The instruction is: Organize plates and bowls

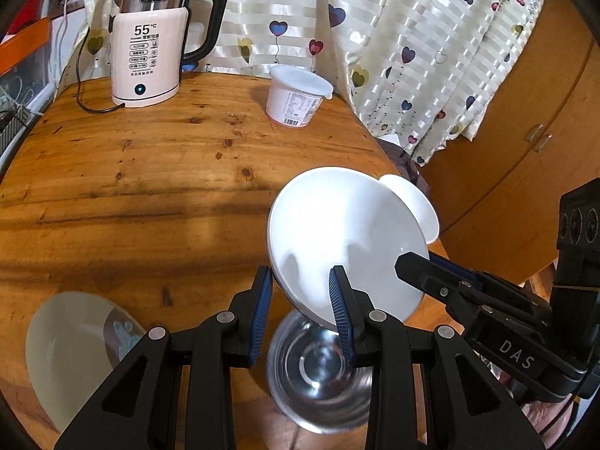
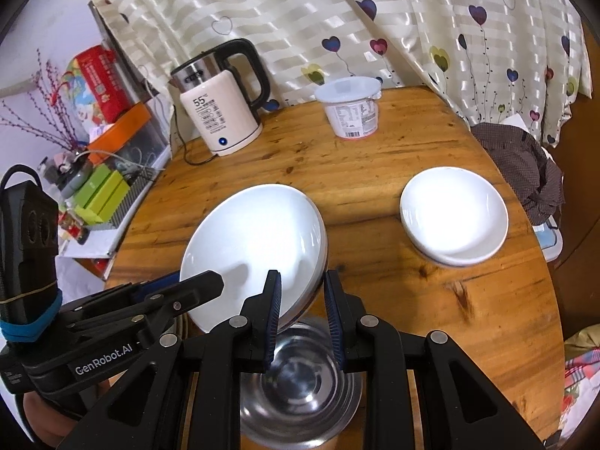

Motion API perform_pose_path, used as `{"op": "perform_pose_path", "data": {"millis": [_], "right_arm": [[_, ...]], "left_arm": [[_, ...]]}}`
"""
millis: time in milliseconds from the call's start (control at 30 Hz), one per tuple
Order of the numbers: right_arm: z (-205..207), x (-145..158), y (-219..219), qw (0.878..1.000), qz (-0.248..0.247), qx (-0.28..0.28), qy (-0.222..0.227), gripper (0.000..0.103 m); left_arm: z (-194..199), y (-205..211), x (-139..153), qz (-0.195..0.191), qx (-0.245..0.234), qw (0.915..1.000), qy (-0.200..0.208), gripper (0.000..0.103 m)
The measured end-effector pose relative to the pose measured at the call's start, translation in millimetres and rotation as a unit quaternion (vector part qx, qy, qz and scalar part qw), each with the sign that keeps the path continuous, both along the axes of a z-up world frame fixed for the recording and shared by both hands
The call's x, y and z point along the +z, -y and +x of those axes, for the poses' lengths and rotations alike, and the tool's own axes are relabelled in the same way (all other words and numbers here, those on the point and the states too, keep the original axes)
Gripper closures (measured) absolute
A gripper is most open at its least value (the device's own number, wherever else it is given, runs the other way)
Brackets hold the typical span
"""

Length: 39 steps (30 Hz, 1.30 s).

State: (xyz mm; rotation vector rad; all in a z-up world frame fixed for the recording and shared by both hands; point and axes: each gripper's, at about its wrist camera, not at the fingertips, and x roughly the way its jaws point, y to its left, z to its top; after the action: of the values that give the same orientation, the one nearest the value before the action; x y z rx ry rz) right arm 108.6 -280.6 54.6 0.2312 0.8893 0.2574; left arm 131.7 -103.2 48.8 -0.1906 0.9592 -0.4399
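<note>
A white plate point(image 1: 337, 225) hangs tilted above the table, held from two sides. My left gripper point(image 1: 302, 275) is shut on its near rim, and in the right wrist view the left gripper point(image 2: 210, 281) reaches in from the left. My right gripper point(image 2: 303, 277) is shut on the opposite rim of the plate point(image 2: 255, 240); in the left wrist view the right gripper point(image 1: 405, 260) comes in from the right. Below the plate a steel bowl point(image 1: 318, 375) point(image 2: 300, 386) looks blurred. A white shallow bowl point(image 2: 453, 217) point(image 1: 416, 198) sits on the table's right side. A patterned white plate point(image 1: 71, 345) lies at the lower left.
On the round wooden table point(image 2: 375, 157), an electric kettle point(image 1: 150, 45) point(image 2: 221, 112) with its cord stands at the back, with a lidded white tub point(image 1: 296, 97) point(image 2: 352, 108) beside it. A heart-print curtain point(image 2: 337, 18) hangs behind. A brown cloth point(image 2: 525, 172) lies off the right edge, and cluttered shelves point(image 2: 101, 187) stand left.
</note>
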Motion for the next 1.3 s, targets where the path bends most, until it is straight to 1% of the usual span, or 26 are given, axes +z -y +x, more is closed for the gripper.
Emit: {"op": "perform_pose_path", "data": {"millis": [300,600,867,1300], "right_arm": [[-27,-3,-4,1.0,0.003,0.006,-0.006,0.08],[-46,-12,-1,1.0,0.001,0.006,-0.015,0.08],[-52,-27,2,0.999,0.001,0.005,-0.032,0.08],[-53,-40,1,0.999,-0.003,0.007,-0.05,0.08]], "left_arm": [[-27,-3,-1,0.007,0.002,1.0,-0.004,0.07],[-44,0,-9,0.011,-0.003,0.9998,-0.014,0.07],[-51,3,-22,0.015,-0.007,0.9995,-0.028,0.07],[-56,9,-35,0.027,-0.012,0.9986,-0.043,0.07]]}}
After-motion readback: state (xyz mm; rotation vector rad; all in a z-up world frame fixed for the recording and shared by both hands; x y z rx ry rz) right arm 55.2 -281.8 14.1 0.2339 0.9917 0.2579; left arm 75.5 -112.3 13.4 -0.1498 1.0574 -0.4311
